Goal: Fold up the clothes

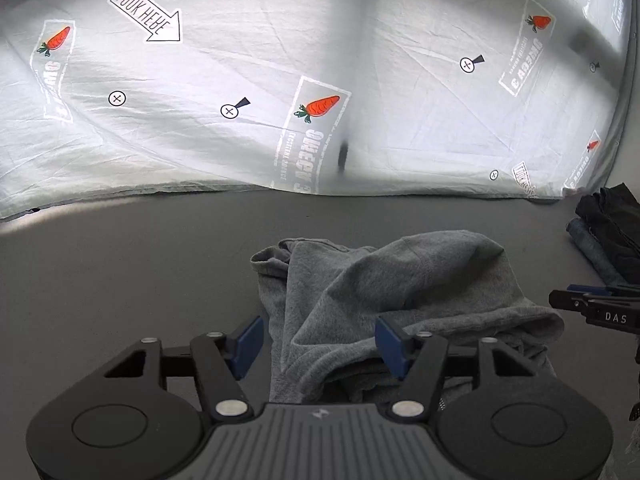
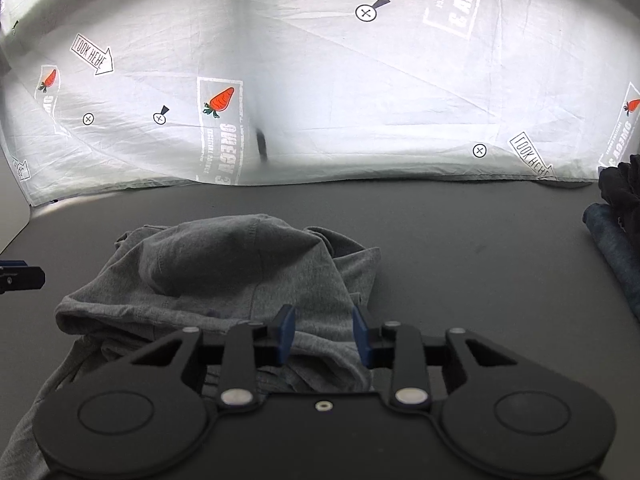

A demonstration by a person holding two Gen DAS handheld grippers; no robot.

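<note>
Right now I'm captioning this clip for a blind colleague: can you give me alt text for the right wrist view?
A crumpled grey garment lies on a dark grey table, with the open right gripper hovering at its near edge. Folded dark clothes sit at the far right, and a white printed sheet hangs behind.

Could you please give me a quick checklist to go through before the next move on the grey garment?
1. Left hand-held gripper open: ok.
2. Right hand-held gripper open: ok.
3. Grey garment flat for folding: not ok, crumpled in a heap.
4. Fabric between each gripper's fingers: ok.
5. Dark table free around the garment: ok.
6. Stack of dark clothes apart from the garment: ok.
</note>
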